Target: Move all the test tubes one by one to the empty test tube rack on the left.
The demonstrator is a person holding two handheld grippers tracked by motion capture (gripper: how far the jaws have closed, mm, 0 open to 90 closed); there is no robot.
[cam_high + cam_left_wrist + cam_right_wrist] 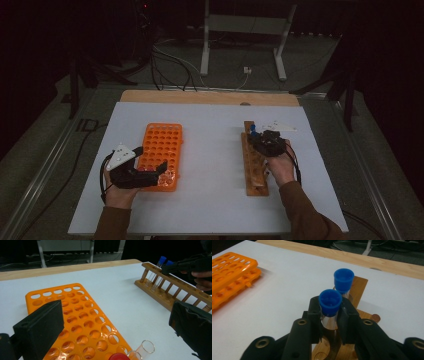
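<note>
A wooden tube rack lies right of centre on the white table. My right gripper is over its far end, shut on a blue-capped tube that stands in the rack. A second blue-capped tube stands just beyond it. An orange tube rack lies to the left. My left gripper stands wide open over its near end, with nothing between the jaws. Below that gripper I see a red cap and an uncapped clear tube at the orange rack's near corner.
The white tabletop has bare room between the two racks. A strip of bare wood runs along its far edge. Beyond it are cables and a metal stand on the floor.
</note>
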